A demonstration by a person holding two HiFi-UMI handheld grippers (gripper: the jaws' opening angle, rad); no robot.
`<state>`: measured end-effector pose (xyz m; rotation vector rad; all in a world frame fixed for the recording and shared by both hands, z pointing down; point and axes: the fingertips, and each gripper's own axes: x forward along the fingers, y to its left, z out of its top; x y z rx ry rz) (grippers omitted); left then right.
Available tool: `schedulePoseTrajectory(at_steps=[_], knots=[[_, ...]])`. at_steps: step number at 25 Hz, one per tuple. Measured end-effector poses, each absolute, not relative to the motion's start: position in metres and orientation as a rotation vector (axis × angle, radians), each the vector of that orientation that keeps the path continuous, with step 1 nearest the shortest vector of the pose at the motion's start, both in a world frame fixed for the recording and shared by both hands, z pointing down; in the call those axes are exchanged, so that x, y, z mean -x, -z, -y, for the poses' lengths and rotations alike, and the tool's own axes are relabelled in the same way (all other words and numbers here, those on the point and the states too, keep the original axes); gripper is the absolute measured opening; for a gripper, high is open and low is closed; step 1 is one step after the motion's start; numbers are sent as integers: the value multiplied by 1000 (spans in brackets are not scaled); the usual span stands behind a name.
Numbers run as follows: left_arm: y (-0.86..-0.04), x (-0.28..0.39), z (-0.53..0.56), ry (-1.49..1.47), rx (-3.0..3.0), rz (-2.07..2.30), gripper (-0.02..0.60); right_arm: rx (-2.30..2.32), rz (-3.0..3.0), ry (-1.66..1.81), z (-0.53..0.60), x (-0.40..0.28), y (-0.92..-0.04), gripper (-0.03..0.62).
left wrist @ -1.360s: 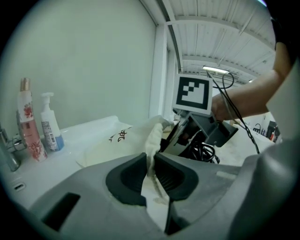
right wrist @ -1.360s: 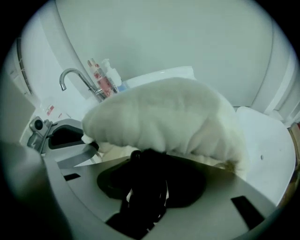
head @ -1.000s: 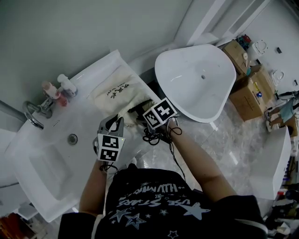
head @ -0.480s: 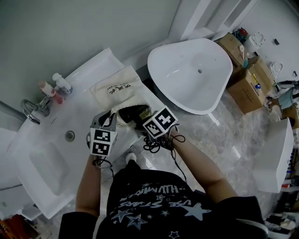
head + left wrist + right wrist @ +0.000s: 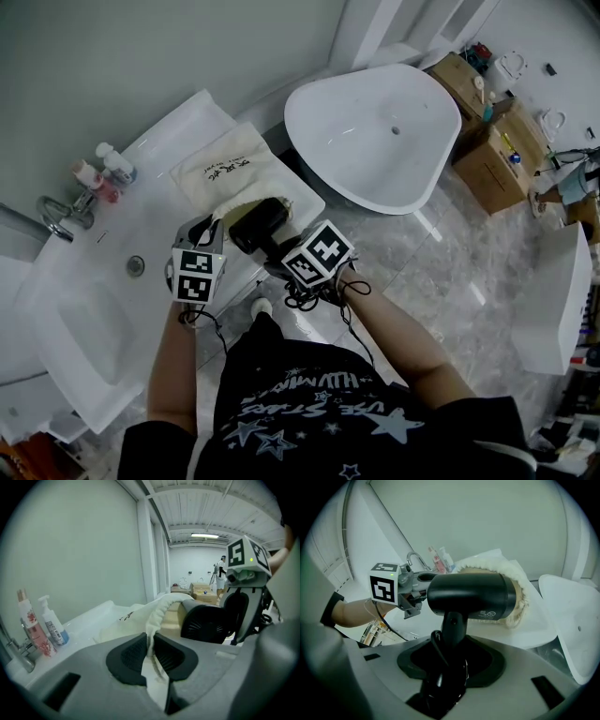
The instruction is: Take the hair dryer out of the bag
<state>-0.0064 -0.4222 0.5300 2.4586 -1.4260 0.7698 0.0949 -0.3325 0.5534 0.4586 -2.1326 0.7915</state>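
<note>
On the white vanity top (image 5: pixel 178 127), in the head view, the left gripper (image 5: pixel 214 228) was seen clamped on the rim of the cream cloth bag (image 5: pixel 225 169), which lay flat just beyond its jaws. The right gripper (image 5: pixel 279 246) was closed on the handle of the black hair dryer (image 5: pixel 258 223), which was held just ahead of it and beside the left gripper. Two bottles (image 5: pixel 101 167) and a faucet (image 5: pixel 52 214) were seen off to the left gripper's far side, and a white basin (image 5: pixel 375 141) stood beyond the right gripper.

In the left gripper view, the left gripper (image 5: pixel 150 651) was shown with its pads pinched together on the bag (image 5: pixel 161 607), whose padded rim arched up and away from the jaws. The hair dryer (image 5: pixel 208 623) was seen near ahead and to the right, its vented rear end turned toward the camera, under the right gripper (image 5: pixel 246 566). The bottles (image 5: pixel 44 625) stood well off to the left.

In the right gripper view, the right gripper (image 5: pixel 450 660) was shown gripping the dryer's handle together with its bundled black cord. The hair dryer (image 5: pixel 471 595) was held upright above the jaws, most of its barrel outside the bag (image 5: pixel 518 597), with only the far end ringed by the fuzzy mouth. The left gripper (image 5: pixel 393 587) was seen just to the left.
</note>
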Motion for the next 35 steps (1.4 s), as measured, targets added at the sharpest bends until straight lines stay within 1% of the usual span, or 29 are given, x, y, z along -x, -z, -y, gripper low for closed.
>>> schedulePoseTrajectory(at_steps=[5,6,10,13,16,21,26,29,31,35], knots=[[-538,8,413,-814,-2389,1459,74,-530,2195,-828,313,-113,-538,173],[-538,7,410,-818,-2375,1456,89,-549,2217,-836,309,-116,-535,173],[-529,3,393,-779,-2353,1465,218,-635,2301,-872,295,-129,-518,173],[-517,-1,375,-759,-2361,1491,250,-694,2330,-871,281,-143,-508,173],[-501,-6,349,-732,-2374,1518,259,-728,2356,-831,262,-155,-498,173],[-478,-15,285,-665,-2394,1552,259,-784,2424,-787,229,-166,-488,173],[-470,-13,220,-588,-2379,1564,259,-788,2466,-808,204,-159,-493,173],[-467,-16,197,-513,-2364,1553,247,-822,2498,-830,197,-158,-493,173],[-466,-20,186,-490,-2372,1544,221,-857,2516,-841,194,-160,-493,173],[-474,-23,177,-527,-2397,1521,92,-941,2530,-854,186,-168,-493,173]])
